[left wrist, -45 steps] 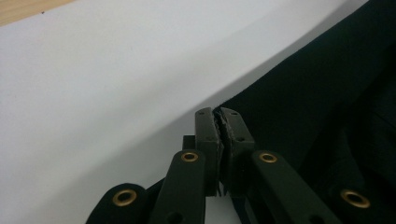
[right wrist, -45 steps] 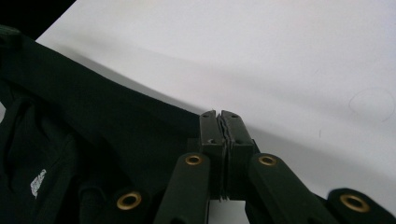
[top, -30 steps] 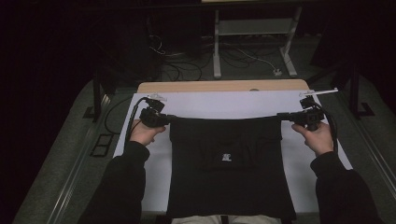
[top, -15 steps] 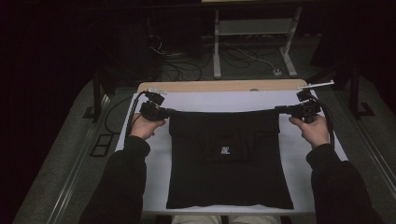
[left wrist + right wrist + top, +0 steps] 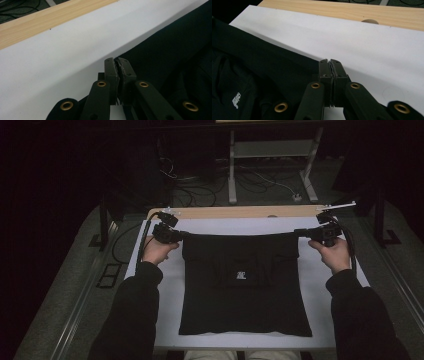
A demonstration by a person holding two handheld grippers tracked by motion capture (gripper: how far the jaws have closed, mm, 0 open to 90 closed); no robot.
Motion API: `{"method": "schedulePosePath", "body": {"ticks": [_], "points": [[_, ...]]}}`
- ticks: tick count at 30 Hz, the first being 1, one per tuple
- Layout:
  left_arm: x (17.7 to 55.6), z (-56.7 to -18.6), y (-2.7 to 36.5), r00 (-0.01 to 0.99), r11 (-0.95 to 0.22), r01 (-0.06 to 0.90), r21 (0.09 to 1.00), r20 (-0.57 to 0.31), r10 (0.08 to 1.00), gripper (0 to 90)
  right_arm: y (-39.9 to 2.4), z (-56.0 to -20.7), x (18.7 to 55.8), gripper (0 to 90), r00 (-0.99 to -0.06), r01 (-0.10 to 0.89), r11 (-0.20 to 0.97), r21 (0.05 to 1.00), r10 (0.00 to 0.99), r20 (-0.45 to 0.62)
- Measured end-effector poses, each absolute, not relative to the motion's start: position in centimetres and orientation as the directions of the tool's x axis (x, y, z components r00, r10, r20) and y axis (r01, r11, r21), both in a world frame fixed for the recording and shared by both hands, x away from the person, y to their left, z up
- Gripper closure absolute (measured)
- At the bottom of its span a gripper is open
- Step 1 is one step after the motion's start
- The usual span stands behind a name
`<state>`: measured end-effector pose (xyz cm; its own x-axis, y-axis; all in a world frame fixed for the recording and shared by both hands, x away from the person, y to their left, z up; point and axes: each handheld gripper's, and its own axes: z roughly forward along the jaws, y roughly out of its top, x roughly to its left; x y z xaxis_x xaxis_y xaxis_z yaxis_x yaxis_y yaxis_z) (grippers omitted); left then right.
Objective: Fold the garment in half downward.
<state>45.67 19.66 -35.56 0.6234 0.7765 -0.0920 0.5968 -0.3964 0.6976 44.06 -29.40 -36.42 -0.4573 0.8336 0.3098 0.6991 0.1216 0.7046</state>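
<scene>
Darkness is swallowing much of the high view, so the folds of the black garment (image 5: 244, 290) are hard to read, and its near hem is sitting right at the near edge of the white sheet (image 5: 320, 285) covering the table (image 5: 225, 213). You are holding the garment's far edge stretched taut from side to side, while its length is running toward you. Your left gripper (image 5: 181, 236) is pinching one far corner, your right gripper (image 5: 299, 233) the other, jaws clamped on cloth. Your right gripper view is showing a small white logo (image 5: 236, 100); your left gripper view is showing the cloth (image 5: 175, 57) caught between the pads.
</scene>
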Motion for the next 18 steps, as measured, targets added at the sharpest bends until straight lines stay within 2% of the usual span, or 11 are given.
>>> {"method": "schedulePosePath", "body": {"ticks": [5,18], "points": [[45.9,-35.5,19.8,0.592,-0.333,0.611,0.718,-0.136,0.795,85.1,-29.5,-36.2,44.7,87.3,-0.45,0.699,0.11,0.707,0.836,0.314],[47.6,-37.4,18.9,0.563,-0.316,0.636,0.703,-0.144,0.813,85.0,-29.6,-37.5,46.1,87.2,-0.43,0.725,0.096,0.682,0.837,0.339]]}}
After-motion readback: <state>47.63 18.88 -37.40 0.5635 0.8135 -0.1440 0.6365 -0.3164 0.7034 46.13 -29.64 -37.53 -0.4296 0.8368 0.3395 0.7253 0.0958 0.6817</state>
